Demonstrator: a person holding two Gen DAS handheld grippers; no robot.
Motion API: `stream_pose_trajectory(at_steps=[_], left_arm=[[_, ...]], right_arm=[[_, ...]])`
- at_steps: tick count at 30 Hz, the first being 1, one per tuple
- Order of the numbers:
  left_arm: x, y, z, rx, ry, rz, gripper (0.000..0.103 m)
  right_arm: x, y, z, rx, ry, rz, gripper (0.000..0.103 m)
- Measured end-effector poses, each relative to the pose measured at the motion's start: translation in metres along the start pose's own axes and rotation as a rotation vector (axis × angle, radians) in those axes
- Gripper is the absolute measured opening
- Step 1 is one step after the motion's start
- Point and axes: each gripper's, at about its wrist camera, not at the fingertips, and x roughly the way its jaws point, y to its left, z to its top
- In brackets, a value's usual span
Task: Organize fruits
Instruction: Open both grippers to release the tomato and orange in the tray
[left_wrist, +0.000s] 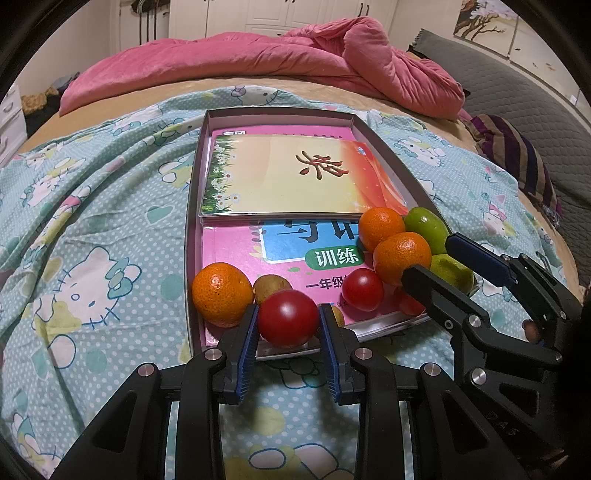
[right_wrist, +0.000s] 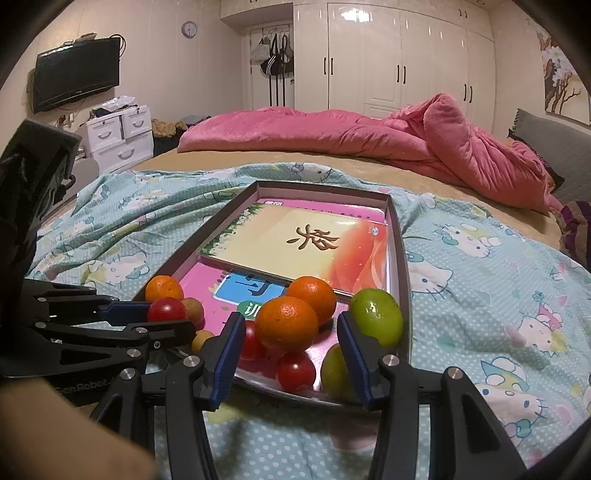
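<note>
Here, a flat box (left_wrist: 195, 206) lies on a bed with a blue cat blanket (left_wrist: 92, 229). Inside the box are a pink book (left_wrist: 236, 251) and a yellow book (left_wrist: 291, 177) on top of it. The fruits sit at the near end of the box, on the pink book.

The left hand-held gripper (left_wrist: 288, 328) is squeezed tight on a red tomato (left_wrist: 288, 317). Its blue pads (left_wrist: 248, 347) press on both sides of the tomato. Just beside the tomato, on the left, is an orange (left_wrist: 221, 293). A small yellow-brown fruit (left_wrist: 271, 286) peeks out behind the tomato.

The right hand-held gripper (right_wrist: 291, 350) is partly open, and its pads touch nothing. In the right wrist view a second orange (right_wrist: 286, 323) shows in the gap between its fingers. A third orange (right_wrist: 312, 297) touches that one from behind. A green lime (right_wrist: 376, 319) sits by the right wall of the box, and another lime (right_wrist: 334, 371) is nearer, partly hidden by the right finger. Two small tomatoes (right_wrist: 295, 371) lie low between the fingers.

A pink quilt (right_wrist: 351, 136) is bunched up at the far end of the bed.
</note>
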Motion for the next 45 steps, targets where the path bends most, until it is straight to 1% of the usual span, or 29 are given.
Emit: stream_pose_trajectory(at_steps=[4,6,7,13,16,18,20,25,26,27,29,33,34,39,42,44,45], left_arm=[[0.001,0.000,0.000,-0.002,0.002,0.001,0.032],[0.000,-0.001,0.000,-0.003,0.001,0.000,0.032],[0.001,0.000,0.000,-0.003,0.001,-0.001,0.033],[0.001,0.000,-0.001,-0.007,0.000,-0.004,0.033],[0.001,0.001,-0.001,-0.010,-0.001,-0.007,0.033],[0.001,0.001,-0.001,-0.015,0.000,-0.011,0.034],[0.001,0.000,-0.001,-0.015,-0.002,-0.017,0.039],[-0.003,-0.004,0.000,-0.006,-0.015,-0.021,0.041],[-0.003,-0.004,0.000,-0.007,-0.015,-0.022,0.042],[-0.004,-0.004,0.000,-0.009,-0.017,-0.026,0.043],[-0.006,-0.004,0.000,-0.011,-0.027,-0.031,0.047],[-0.014,-0.002,0.002,-0.018,-0.059,-0.043,0.055],[-0.015,-0.002,0.002,-0.018,-0.066,-0.041,0.058],[-0.020,-0.002,0.003,-0.008,-0.086,-0.031,0.063],[-0.023,-0.001,0.003,-0.003,-0.100,-0.021,0.068],[-0.025,0.000,0.003,-0.003,-0.107,-0.008,0.074],[-0.026,0.001,0.003,-0.002,-0.108,-0.004,0.075]], right_arm=[[-0.002,-0.001,0.000,0.000,0.004,0.000,0.054],[-0.003,-0.001,0.000,-0.006,0.004,-0.005,0.059],[-0.004,-0.001,-0.001,-0.011,0.004,-0.014,0.060],[-0.010,0.000,-0.003,-0.058,-0.007,-0.062,0.061],[-0.010,-0.004,-0.004,-0.057,-0.003,-0.073,0.061],[-0.010,-0.006,-0.004,-0.053,0.000,-0.080,0.062],[-0.010,-0.008,-0.004,-0.052,0.000,-0.088,0.062],[-0.010,-0.011,-0.005,-0.043,0.008,-0.092,0.063],[-0.010,-0.012,-0.005,-0.043,0.007,-0.093,0.064],[-0.011,-0.012,-0.005,-0.042,0.006,-0.095,0.067],[-0.012,-0.012,-0.005,-0.041,0.002,-0.099,0.071],[-0.014,-0.013,-0.005,-0.034,-0.003,-0.105,0.071],[-0.014,-0.014,-0.005,-0.034,-0.001,-0.107,0.071],[-0.015,-0.014,-0.004,-0.030,-0.005,-0.112,0.076],[-0.017,-0.015,-0.004,-0.028,-0.015,-0.113,0.079],[-0.019,-0.015,-0.004,-0.026,-0.025,-0.109,0.080],[-0.021,-0.015,-0.004,-0.024,-0.033,-0.107,0.082]])
